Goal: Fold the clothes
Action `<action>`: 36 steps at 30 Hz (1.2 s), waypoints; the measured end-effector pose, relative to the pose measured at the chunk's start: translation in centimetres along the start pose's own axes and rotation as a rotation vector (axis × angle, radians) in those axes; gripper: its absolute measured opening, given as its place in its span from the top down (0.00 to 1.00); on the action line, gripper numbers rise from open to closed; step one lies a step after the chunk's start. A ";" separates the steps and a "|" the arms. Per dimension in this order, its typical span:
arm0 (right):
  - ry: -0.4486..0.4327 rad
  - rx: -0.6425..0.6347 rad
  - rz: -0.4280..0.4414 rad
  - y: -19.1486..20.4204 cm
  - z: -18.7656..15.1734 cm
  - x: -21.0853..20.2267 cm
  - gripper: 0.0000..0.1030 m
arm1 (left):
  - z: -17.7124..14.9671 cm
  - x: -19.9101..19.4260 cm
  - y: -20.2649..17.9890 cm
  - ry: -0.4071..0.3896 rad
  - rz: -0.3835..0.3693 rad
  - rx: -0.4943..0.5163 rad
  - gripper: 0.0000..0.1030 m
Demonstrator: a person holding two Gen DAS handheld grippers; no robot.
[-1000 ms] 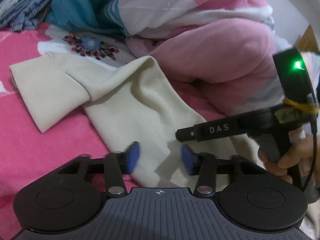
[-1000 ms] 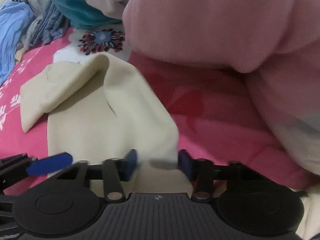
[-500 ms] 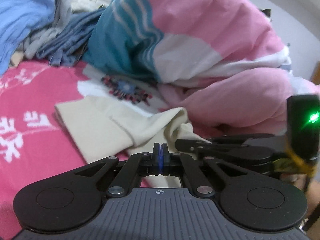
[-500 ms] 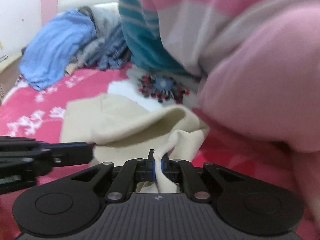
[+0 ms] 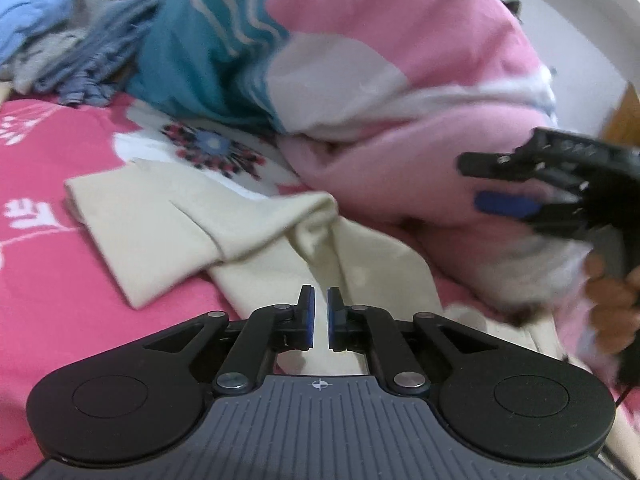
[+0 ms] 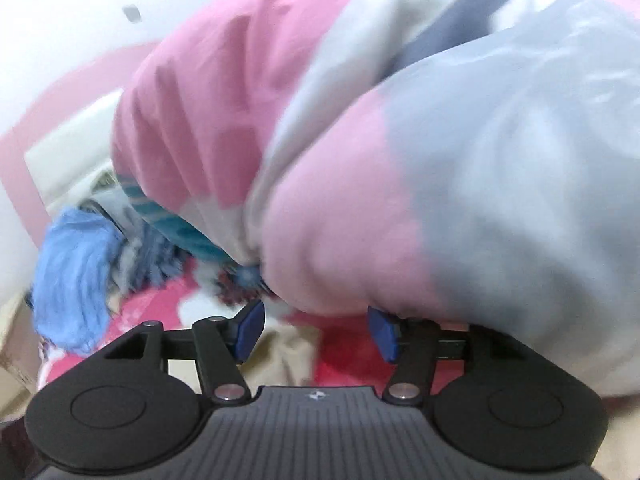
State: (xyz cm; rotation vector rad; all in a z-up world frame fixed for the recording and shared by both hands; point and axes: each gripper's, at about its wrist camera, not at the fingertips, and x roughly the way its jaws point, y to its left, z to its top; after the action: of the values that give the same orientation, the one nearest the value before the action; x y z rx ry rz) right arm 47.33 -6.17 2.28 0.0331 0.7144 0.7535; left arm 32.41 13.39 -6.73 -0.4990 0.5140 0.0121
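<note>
A cream garment [image 5: 160, 232] lies on the pink bedsheet [image 5: 48, 280], with one part folded over the rest and a bunched ridge in the middle. My left gripper [image 5: 319, 316] hovers just over its near end, its blue pads parted by a narrow gap with nothing pinched between them. Raised at the right of the left wrist view is my right gripper [image 5: 516, 188], held by a hand [image 5: 612, 300]. In its own view the right gripper [image 6: 316, 332] stands wide open and empty, pointing at the duvet. Only a blurred strip of the cream garment [image 6: 288, 352] shows below it.
A big pink, white and teal duvet [image 5: 400, 80] is heaped behind the garment and fills the right wrist view as the duvet [image 6: 400, 160]. A pile of blue and grey clothes [image 5: 60, 40] lies at the far left. The sheet has a flower print [image 5: 212, 148].
Both grippers were shut on the cream garment half a second ago. The right one has let go, opened wide and swung up toward the duvet. The left pads have parted slightly.
</note>
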 end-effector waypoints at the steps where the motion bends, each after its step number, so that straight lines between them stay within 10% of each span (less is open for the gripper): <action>1: 0.038 -0.044 -0.051 0.1 -0.3 -0.3 0.43 | -0.2 0.2 -0.2 0.014 -0.004 0.012 0.94; 7: 0.280 -0.210 -0.267 -0.4 -3.3 2.7 0.45 | -0.8 0.9 -1.2 0.070 -0.036 0.059 0.61; 19: 0.383 -0.567 -0.270 1.2 -5.0 6.5 0.51 | -1.5 1.7 -1.5 0.096 0.034 0.116 0.59; 23: 0.316 -0.517 -0.298 0.2 -6.5 6.0 0.95 | -1.4 1.6 -1.2 0.086 0.048 0.105 0.60; 36: 0.103 -0.292 -0.387 -2.1 -8.3 8.8 0.96 | -1.3 1.6 -0.8 0.078 0.061 0.095 0.60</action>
State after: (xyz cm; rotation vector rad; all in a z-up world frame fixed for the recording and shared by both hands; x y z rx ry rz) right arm 48.10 -3.93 -9.81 -0.4020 0.6763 0.4832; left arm 33.29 11.91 -8.05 -0.3918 0.6028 0.0262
